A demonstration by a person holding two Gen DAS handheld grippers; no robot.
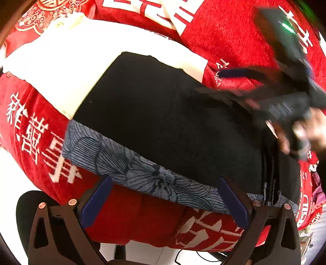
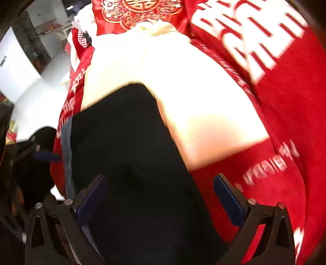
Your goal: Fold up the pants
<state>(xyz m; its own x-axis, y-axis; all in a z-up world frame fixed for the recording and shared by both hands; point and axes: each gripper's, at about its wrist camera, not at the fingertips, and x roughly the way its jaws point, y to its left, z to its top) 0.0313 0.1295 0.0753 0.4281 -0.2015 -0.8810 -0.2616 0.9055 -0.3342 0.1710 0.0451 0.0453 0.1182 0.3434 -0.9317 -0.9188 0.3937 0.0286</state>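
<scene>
The black pants [image 1: 163, 114] lie folded in a flat rectangle on the red blanket; they also fill the lower middle of the right wrist view [image 2: 130, 163]. A grey-blue floral cloth [image 1: 130, 169] shows along their near edge. My left gripper [image 1: 163, 195] is open and empty, just short of that near edge. My right gripper [image 2: 159, 195] is open and empty, over the pants' end. The right gripper also shows, blurred, in the left wrist view [image 1: 234, 81] at the pants' right side, and one blue finger of the left gripper [image 2: 44, 156] shows in the right wrist view.
A cream-white cloth [image 1: 81, 61] lies under the pants' far side on the red blanket with white characters [image 1: 234, 40]. A red embroidered cushion [image 2: 140, 14] sits at the far end. The bed edge and white floor [image 2: 36, 102] lie to the left.
</scene>
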